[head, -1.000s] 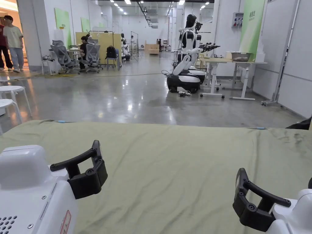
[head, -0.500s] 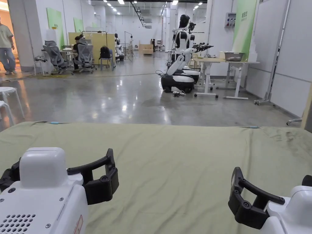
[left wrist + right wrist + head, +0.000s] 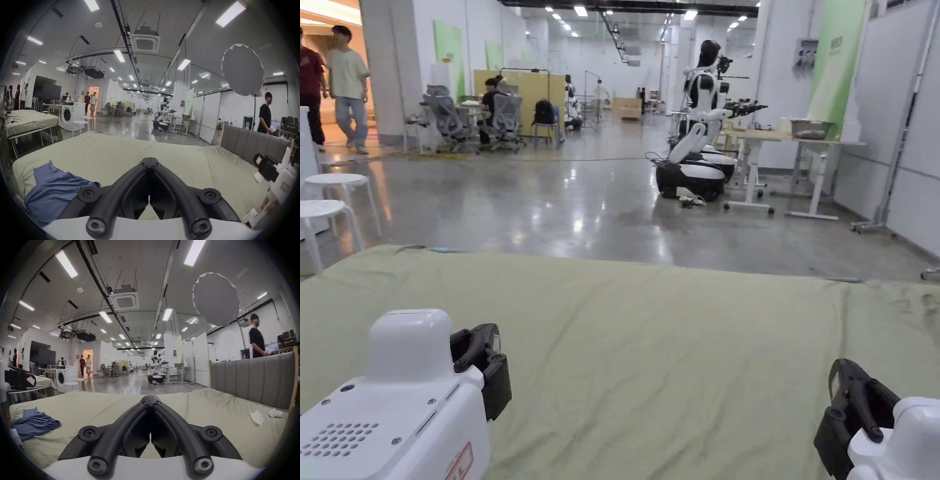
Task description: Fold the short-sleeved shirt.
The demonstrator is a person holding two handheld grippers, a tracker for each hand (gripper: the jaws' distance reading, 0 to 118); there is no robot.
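Lying crumpled at the bed's [image 3: 162, 155] left edge, the blue shirt [image 3: 53, 186] awaits folding; left gripper [image 3: 149, 162] and right gripper [image 3: 150, 400], both clenched empty, hover apart from it.

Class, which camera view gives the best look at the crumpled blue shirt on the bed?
The left gripper view: the blue shirt lies close and large, left of the shut fingers. The right gripper view has it smaller and farther left. The head view looks across bare bed sheet.
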